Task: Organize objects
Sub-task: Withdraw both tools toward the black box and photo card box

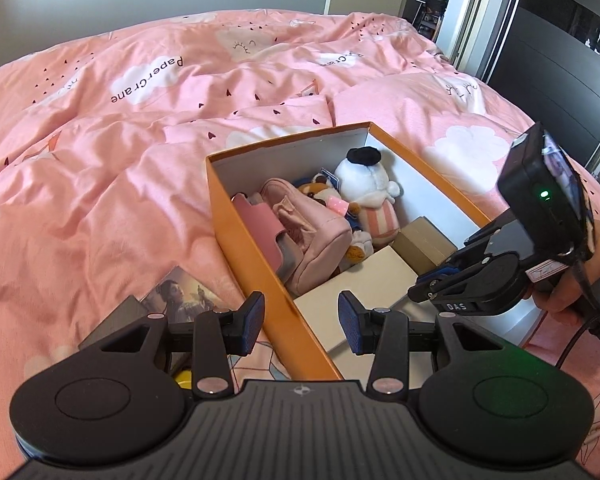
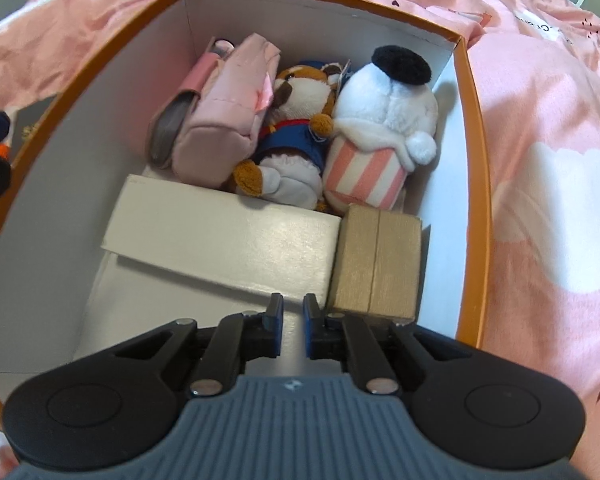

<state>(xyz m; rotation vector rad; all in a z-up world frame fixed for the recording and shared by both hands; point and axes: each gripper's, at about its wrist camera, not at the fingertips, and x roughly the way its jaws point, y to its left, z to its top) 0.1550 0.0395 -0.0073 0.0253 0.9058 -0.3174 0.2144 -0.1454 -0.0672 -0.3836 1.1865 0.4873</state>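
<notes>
On the pink bedspread (image 1: 100, 168) sits an orange box (image 1: 248, 248), white inside and already well filled. At its far end a pink pouch (image 2: 224, 120) leans by the left wall, then a brown plush dog (image 2: 296, 136), then a white plush with a black cap (image 2: 384, 120) on the right. Nearer lie a flat white box (image 2: 228, 240) and, touching its right end, a small tan box (image 2: 376, 260).

The right gripper (image 2: 293, 312) points steeply down into the near end, its jaws drawn almost together with nothing between them — the tips hang just above the white box's near edge. The left gripper (image 1: 300, 320) is part-open and empty, straddling the box's near-left wall.

Still outside, to the left on the bedspread, lie a photo card (image 1: 184, 292) and a dark flat item (image 1: 116, 324) — probably next to go in. Both look thin, light and stiff, lying flush on soft fabric; pinching an exposed edge seems best, pressing into the bedding to get a pad beneath. The card's glossy face may slip.
</notes>
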